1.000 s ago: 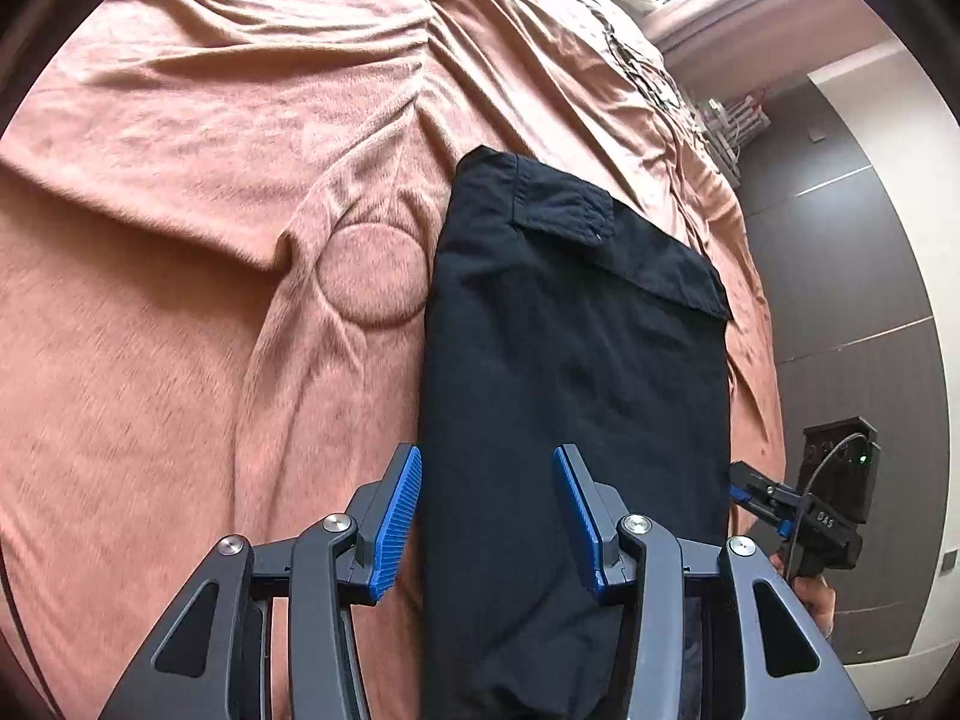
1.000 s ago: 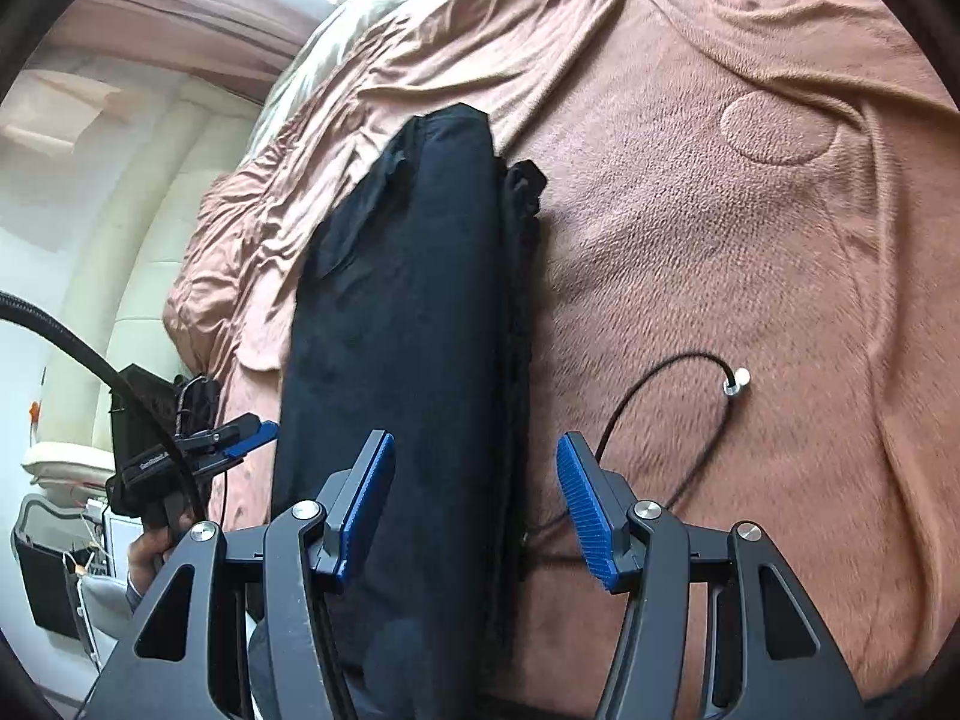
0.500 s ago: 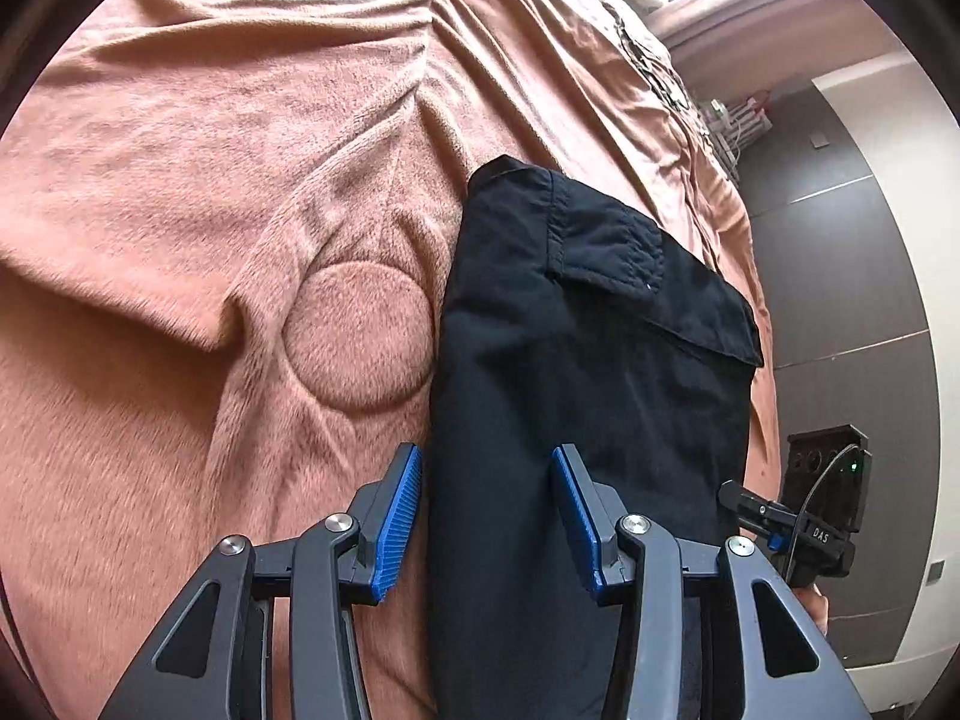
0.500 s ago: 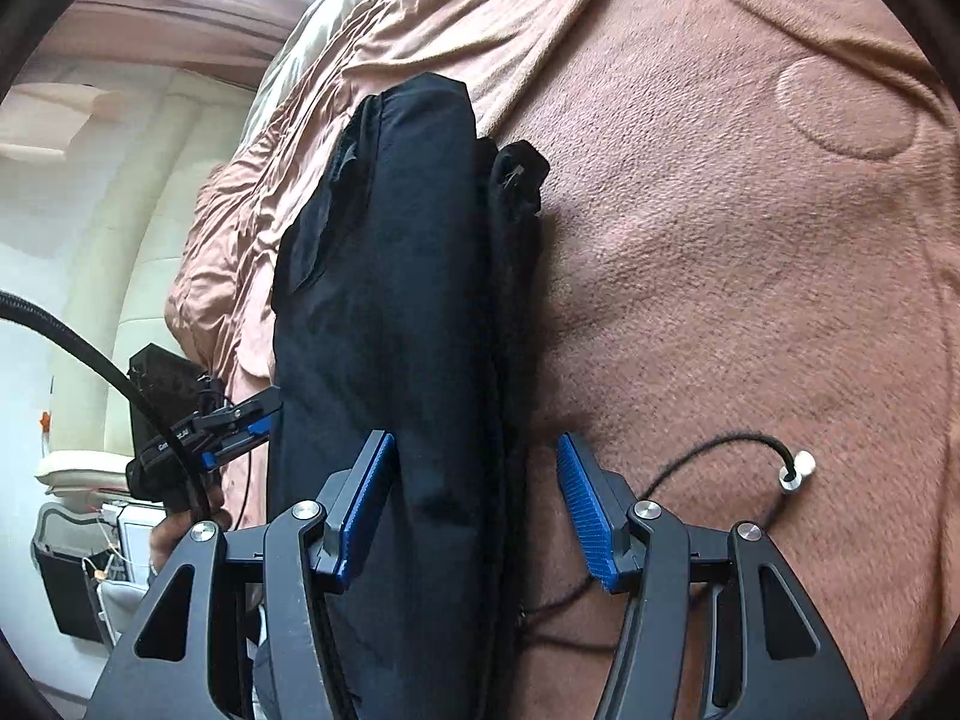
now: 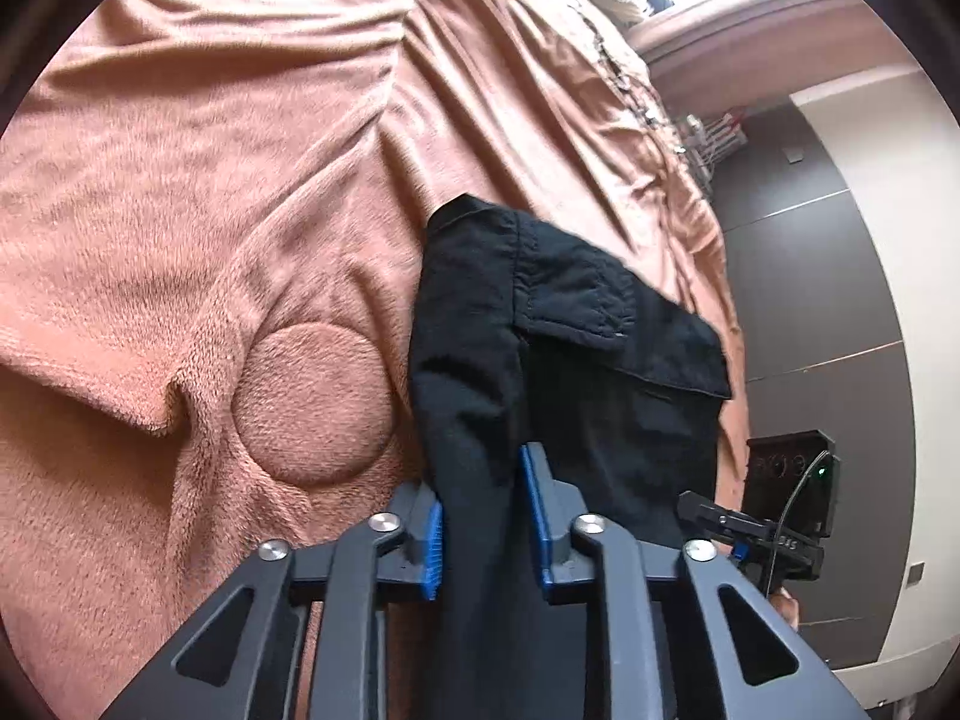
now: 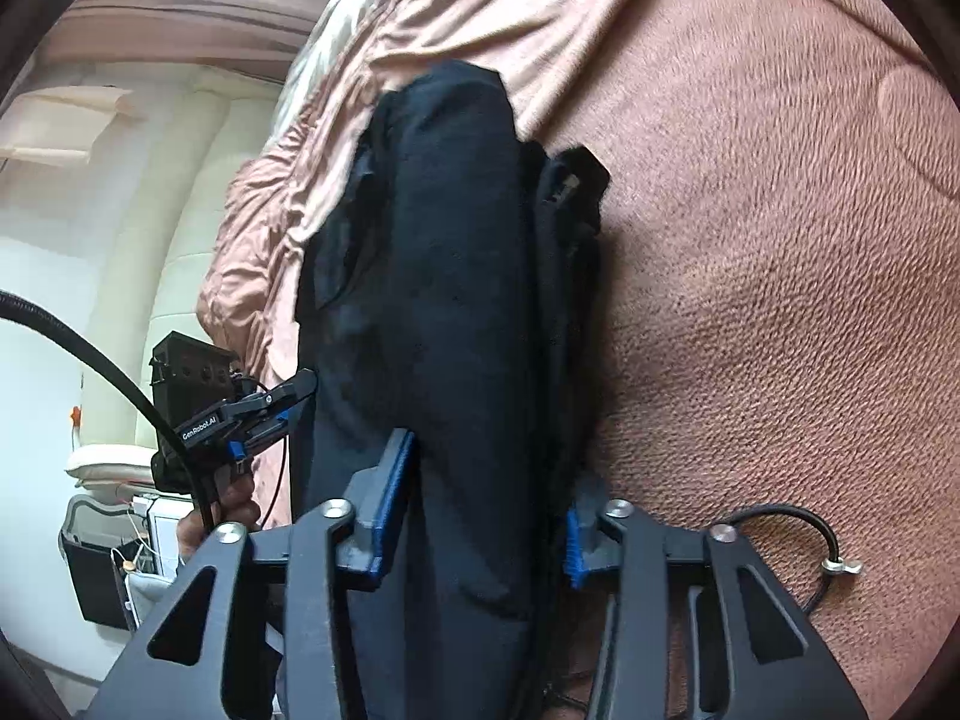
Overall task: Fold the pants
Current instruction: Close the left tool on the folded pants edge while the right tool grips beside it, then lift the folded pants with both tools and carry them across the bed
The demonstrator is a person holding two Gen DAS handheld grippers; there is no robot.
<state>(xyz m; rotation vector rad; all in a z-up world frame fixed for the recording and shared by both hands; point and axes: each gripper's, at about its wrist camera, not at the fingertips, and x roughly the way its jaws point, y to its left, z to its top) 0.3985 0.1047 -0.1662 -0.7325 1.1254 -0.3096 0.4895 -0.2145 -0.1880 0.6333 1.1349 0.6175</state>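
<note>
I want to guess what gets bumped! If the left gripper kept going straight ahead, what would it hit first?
The pants. The left gripper already has its jaws shut on the black cloth, and more of it bunches just ahead. Past that lies the blanket, though depth is hard to judge.

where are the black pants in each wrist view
Left wrist view: the black pants run from the centre to the bottom, their near edge pinched in the left gripper.
Right wrist view: the pants stand as a tall dark bundle in the centre, clamped in the right gripper.
Shared landmark: the round patch pressed into the blanket.
</note>
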